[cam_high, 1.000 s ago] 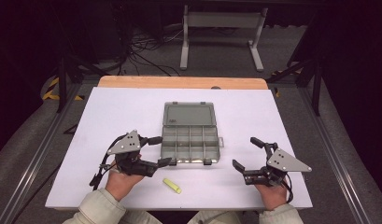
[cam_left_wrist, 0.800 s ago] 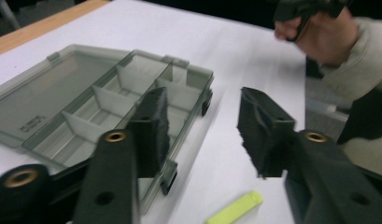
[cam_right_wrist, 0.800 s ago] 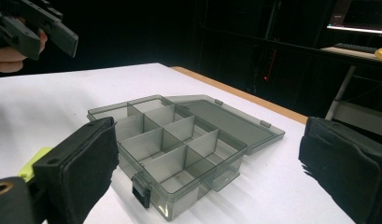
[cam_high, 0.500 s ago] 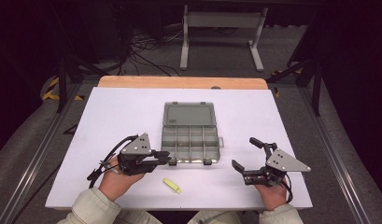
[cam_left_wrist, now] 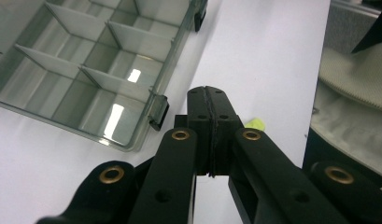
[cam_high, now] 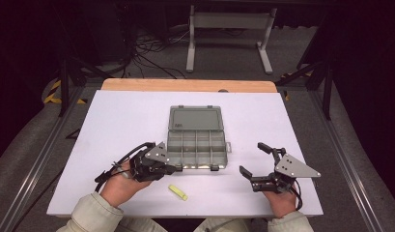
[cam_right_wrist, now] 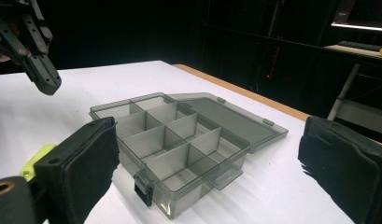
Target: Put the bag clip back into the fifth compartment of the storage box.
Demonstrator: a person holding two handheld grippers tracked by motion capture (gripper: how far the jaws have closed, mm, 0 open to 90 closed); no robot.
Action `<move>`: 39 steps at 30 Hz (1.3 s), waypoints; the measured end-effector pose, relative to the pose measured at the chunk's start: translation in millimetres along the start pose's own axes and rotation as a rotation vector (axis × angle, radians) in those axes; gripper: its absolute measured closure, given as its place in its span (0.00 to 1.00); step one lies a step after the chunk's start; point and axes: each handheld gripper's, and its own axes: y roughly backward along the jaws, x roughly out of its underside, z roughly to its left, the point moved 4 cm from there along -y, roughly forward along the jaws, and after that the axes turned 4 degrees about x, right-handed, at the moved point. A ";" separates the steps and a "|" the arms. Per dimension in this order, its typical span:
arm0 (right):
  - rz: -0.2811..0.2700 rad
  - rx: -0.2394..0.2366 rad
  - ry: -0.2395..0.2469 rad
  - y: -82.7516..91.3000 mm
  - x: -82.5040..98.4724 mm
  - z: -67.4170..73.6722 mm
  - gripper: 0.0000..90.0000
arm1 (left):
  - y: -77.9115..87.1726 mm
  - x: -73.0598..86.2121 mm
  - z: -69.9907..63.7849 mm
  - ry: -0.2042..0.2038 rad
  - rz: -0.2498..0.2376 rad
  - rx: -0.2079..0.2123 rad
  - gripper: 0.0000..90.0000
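Jaws on your left gripper [cam_left_wrist: 208, 100] have just closed fully on nothing beside the open organizer box [cam_high: 196, 143], while your right gripper [cam_high: 257, 162] stays wide and empty, so the yellow piece [cam_high: 177, 192] remains ungrasped.

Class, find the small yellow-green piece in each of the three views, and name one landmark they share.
High view: yellow-green piece at bottom centre, before the compartment box.
Left gripper view: a sliver right of the shut jaws.
Right gripper view: left edge, behind the near jaw.
Shared landmark: the box.
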 end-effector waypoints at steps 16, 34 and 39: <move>0.005 -0.004 0.001 -0.2 0.3 0.3 0.06 | -22.5 6.8 0.4 0.022 0.225 0.043 1.00; 0.008 -0.009 0.004 -0.5 0.5 0.8 0.06 | -46.3 10.0 9.8 0.045 0.219 0.026 1.00; 0.008 -0.014 0.001 -1.1 0.6 1.3 0.07 | -53.9 11.8 9.3 0.042 0.245 0.033 1.00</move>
